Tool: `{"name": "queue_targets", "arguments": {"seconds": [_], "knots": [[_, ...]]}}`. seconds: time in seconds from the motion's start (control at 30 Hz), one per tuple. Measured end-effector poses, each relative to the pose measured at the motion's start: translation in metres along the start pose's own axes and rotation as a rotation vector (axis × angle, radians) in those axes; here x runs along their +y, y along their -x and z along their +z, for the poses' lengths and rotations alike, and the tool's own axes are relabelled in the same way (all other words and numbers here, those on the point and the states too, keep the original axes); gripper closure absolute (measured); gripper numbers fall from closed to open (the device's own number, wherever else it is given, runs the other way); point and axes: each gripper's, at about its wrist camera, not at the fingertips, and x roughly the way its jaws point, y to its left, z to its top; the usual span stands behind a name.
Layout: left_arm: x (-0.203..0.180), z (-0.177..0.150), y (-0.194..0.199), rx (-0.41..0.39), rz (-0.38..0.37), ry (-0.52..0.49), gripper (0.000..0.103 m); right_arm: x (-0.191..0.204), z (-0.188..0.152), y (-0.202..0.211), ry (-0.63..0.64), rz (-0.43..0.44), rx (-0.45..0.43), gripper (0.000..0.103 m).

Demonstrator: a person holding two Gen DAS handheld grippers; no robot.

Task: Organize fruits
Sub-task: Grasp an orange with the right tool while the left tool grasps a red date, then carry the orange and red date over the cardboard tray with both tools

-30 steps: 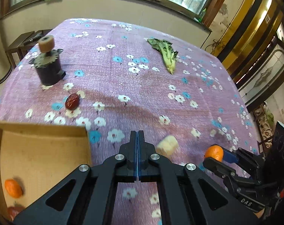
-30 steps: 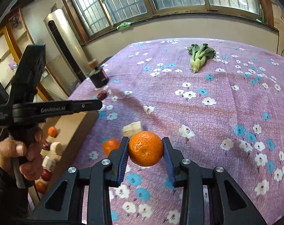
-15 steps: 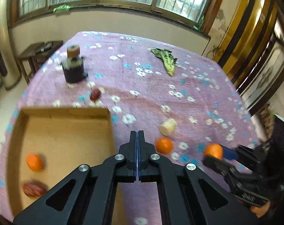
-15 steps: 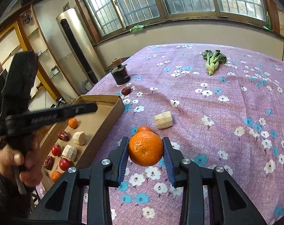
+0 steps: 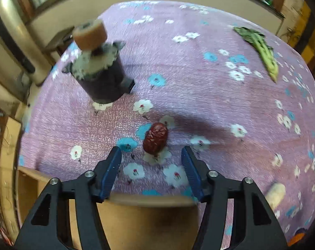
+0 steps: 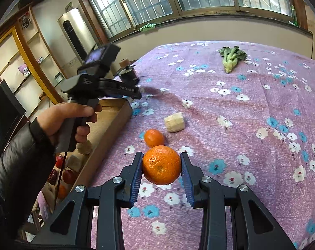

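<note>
Nearest to you, your right gripper (image 6: 161, 166) is clamped on a mandarin (image 6: 161, 165): both blue pads press its sides and it hangs clear of the flowered purple cloth (image 6: 251, 129). It is close to round, so it has no long axis to speak of; its dimpled stem end faces the camera, slightly downward.

Just beyond it a second, smaller mandarin (image 6: 153, 138) lies on the cloth, and a little farther a pale cut chunk (image 6: 174, 122) lies on its side with its long axis running left to right in that view.

To your left the cardboard box (image 6: 115, 123) sits on the table edge. Several red and orange fruits and pale chunks show inside it, partly hidden behind your left hand (image 6: 69, 118) and dark sleeve.

Your left gripper (image 5: 151, 158) points steeply down at the cloth, just past the box's far wall (image 5: 151, 200). Its jaws have just been opening and now stand apart, nothing pressed between the pads. A red date (image 5: 155, 138) lies on the cloth just ahead of the fingertips, roughly midway between them and touching neither. Its long axis runs almost straight away from you, leaning slightly right at the far end.

Farther left stands a dark cylindrical jar (image 5: 103, 79) with a tan roller on top. Farthest away, a leafy green vegetable (image 5: 261, 51) lies stalk end toward you, leaves pointing to the window.
</note>
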Motion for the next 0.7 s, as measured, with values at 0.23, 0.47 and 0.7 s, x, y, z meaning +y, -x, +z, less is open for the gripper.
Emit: {"name": "queue_targets", "arguments": {"seconds": [0.23, 0.47, 0.7], "knots": [[-0.002, -0.002, 0.008, -0.036, -0.068, 0.01, 0.082, -0.003, 0.002, 0.006, -0.003, -0.004, -0.012, 0.067], [-0.008, -0.032, 0.065, -0.136, -0.07, -0.007, 0.082, 0.005, 0.007, 0.015, 0.005, 0.011, -0.04, 0.067], [-0.007, -0.086, 0.131, -0.223, -0.089, 0.026, 0.082, 0.02, 0.015, 0.021, 0.025, 0.039, -0.056, 0.067]]}}
